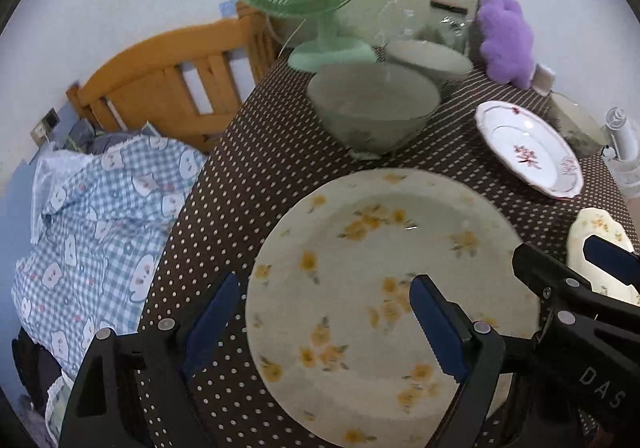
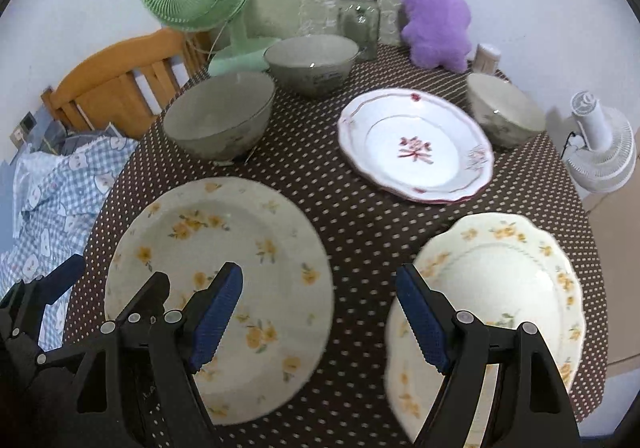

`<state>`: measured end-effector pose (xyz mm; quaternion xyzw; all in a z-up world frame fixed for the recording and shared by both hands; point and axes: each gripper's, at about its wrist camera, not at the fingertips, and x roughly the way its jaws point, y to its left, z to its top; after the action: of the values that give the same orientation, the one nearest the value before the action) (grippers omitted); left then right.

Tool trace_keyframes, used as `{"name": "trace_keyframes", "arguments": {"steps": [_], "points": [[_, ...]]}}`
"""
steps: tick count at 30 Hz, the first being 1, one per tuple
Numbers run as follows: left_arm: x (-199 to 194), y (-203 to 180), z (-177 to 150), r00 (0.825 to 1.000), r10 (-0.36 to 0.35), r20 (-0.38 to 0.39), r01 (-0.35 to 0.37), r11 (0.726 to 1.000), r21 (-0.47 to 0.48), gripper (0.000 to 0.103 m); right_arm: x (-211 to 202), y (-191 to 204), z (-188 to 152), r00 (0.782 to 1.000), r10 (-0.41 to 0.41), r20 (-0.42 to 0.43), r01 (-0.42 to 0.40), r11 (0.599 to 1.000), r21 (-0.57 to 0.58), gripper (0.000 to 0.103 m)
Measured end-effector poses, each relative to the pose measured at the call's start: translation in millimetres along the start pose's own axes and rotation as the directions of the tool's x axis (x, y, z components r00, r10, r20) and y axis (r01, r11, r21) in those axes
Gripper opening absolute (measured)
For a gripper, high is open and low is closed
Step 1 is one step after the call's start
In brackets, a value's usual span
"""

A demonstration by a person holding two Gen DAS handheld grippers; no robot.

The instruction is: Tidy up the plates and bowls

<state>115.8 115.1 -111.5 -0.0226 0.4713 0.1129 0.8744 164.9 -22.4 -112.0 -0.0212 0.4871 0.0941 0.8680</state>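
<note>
Nothing on the desk (image 2: 360, 216) has been stacked yet, by the look of it: three plates and three bowls sit apart on the dotted cloth, so the sorting seems barely begun. Take the red plate (image 2: 414, 146) as the marker. The round yellow plate (image 2: 218, 280) lies near-left of it, the scalloped plate (image 2: 504, 288) directly nearer than it, one bowl (image 2: 218, 120) to its left, a second bowl (image 2: 312, 62) behind and left, a third bowl (image 2: 506, 110) just to its right. The left gripper (image 1: 320, 324) hangs with its fingers spread wide, one finger over the yellow plate's face and the other off its left rim, gripping nothing; I'd guess it is lining up to pinch that rim. The right gripper (image 2: 320, 320) is likewise spread and empty, poised over the gap between the two flowered plates, probably so either can be reached. The two flowered plates match in pattern, which suggests they belong in one pile. The only writing I can read is "DAS" in pale letters on the right gripper's body, in the left view; the red plate carries a red motif at its centre that I cannot make out.
</note>
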Motion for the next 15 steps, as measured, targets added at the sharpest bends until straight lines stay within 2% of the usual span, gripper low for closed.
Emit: {"name": "trace_keyframes", "arguments": {"steps": [7, 15], "points": [[24.0, 13.2, -1.8, 0.999, 0.0, -0.054, -0.002, 1.0, -0.024, 0.086, 26.6, 16.3, -0.1, 0.999, -0.006, -0.047, 0.005, 1.0, -0.015, 0.081], [45.8, 17.3, 0.3, 0.995, -0.023, -0.093, 0.021, 0.999, -0.028, 0.078, 48.7, 17.7, 1.2, 0.995, -0.03, -0.092, 0.029, 1.0, -0.006, 0.081]]}}
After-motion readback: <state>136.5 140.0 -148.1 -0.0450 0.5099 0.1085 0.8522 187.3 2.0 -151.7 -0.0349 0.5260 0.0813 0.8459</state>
